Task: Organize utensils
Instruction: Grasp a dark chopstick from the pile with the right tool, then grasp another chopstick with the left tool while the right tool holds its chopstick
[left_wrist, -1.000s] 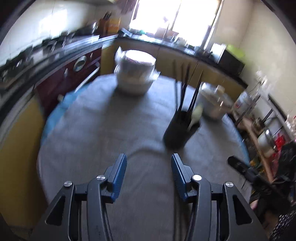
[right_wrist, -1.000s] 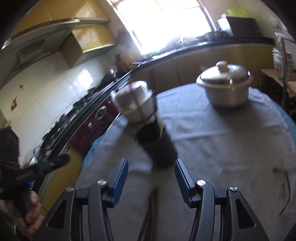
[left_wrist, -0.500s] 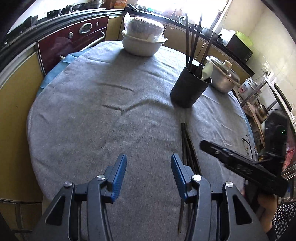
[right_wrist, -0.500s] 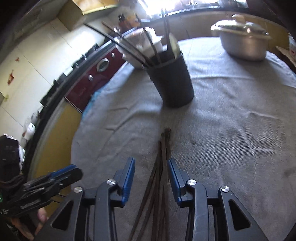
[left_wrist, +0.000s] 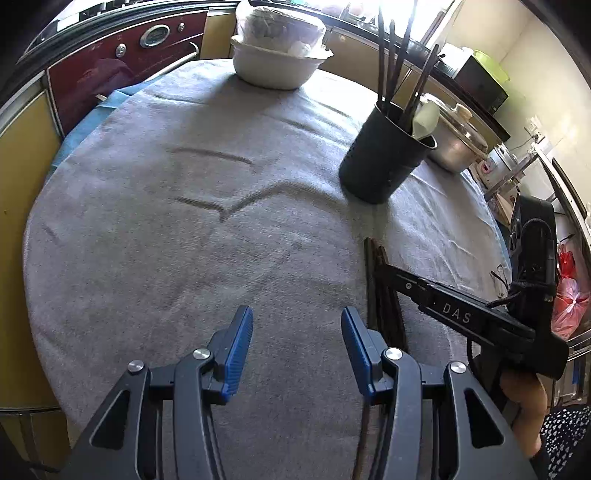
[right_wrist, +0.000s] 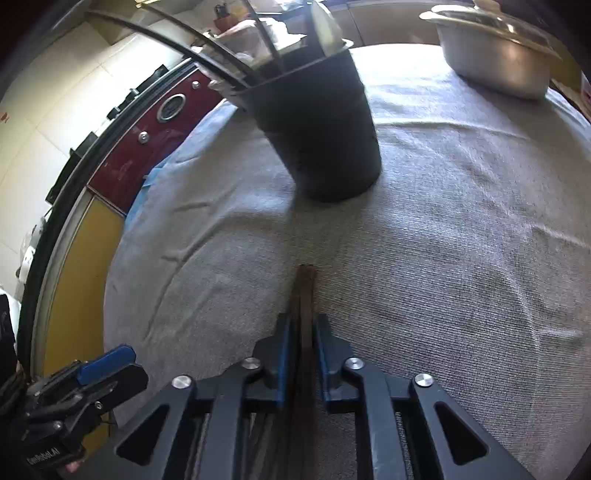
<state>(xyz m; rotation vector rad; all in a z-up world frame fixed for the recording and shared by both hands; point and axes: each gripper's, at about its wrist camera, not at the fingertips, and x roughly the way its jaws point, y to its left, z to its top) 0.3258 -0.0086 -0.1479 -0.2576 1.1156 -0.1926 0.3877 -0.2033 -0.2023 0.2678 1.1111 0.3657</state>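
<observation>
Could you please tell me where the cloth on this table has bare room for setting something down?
The widest bare patch of grey cloth lies between the white bowl, the black holder and the left gripper. It is crowded by the chopsticks, where the right gripper is closing on them, below the steel pot.

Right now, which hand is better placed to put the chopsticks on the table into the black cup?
The right. The right gripper has its jaws closing around the chopsticks, which point toward the black cup just ahead. The left gripper hovers open over bare tablecloth, holding nothing.
</observation>
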